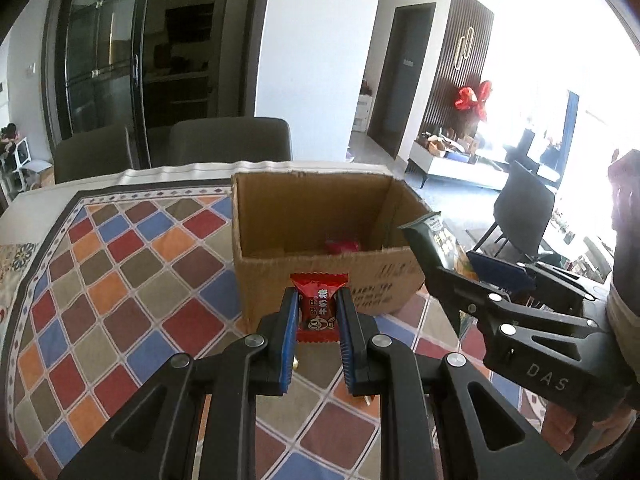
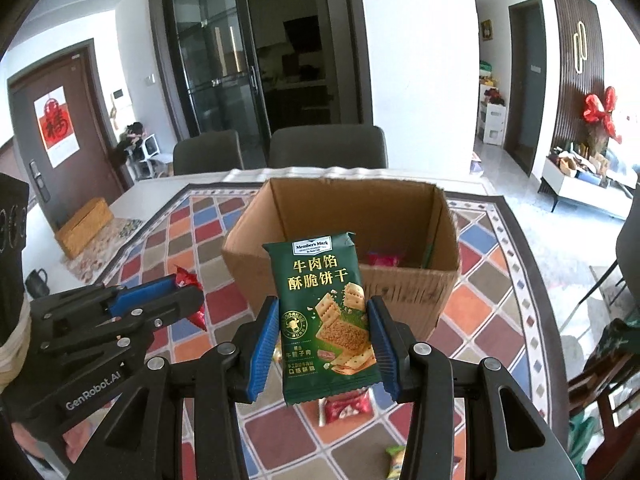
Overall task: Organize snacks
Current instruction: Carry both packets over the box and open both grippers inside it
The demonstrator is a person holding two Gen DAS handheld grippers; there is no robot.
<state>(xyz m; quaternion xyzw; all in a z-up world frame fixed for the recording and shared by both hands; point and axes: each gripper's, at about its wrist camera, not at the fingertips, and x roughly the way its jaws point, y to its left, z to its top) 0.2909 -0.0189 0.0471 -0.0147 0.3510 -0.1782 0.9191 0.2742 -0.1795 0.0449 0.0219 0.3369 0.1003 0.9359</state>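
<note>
A table (image 2: 500, 300) under a checked cloth (image 1: 120, 280) fills both views, its near edge cut off by the gripper bodies and its far edge meeting two grey chairs (image 2: 328, 146) of which only the backs show. On the cloth stands an open cardboard box (image 2: 400, 292); its front wall hides most of the floor inside, so only a pink-red wrapper (image 2: 384, 258) peeks over the rim, and a green strip against the right inner wall is too little to name. The right gripper (image 2: 323, 344) pinches a green cracker packet (image 2: 324, 312) upright in front of the box, the blue pads (image 2: 264, 344) pressing its two long edges; the packet's lower end covers part of the loose sweets (image 2: 346, 404) lying on the cloth beneath it, and another wrapper at the bottom edge is cut off. The left gripper (image 1: 318, 334) is pressed nearly together on a small red candy (image 1: 318, 306), held in the air before the box's front wall; its pads cover the candy's sides. In the left view the right gripper enters from the right with only the packet's dark edge showing. In the right view the candy is mostly hidden behind the left gripper's fingers. The room's right side is washed out by window glare.
</note>
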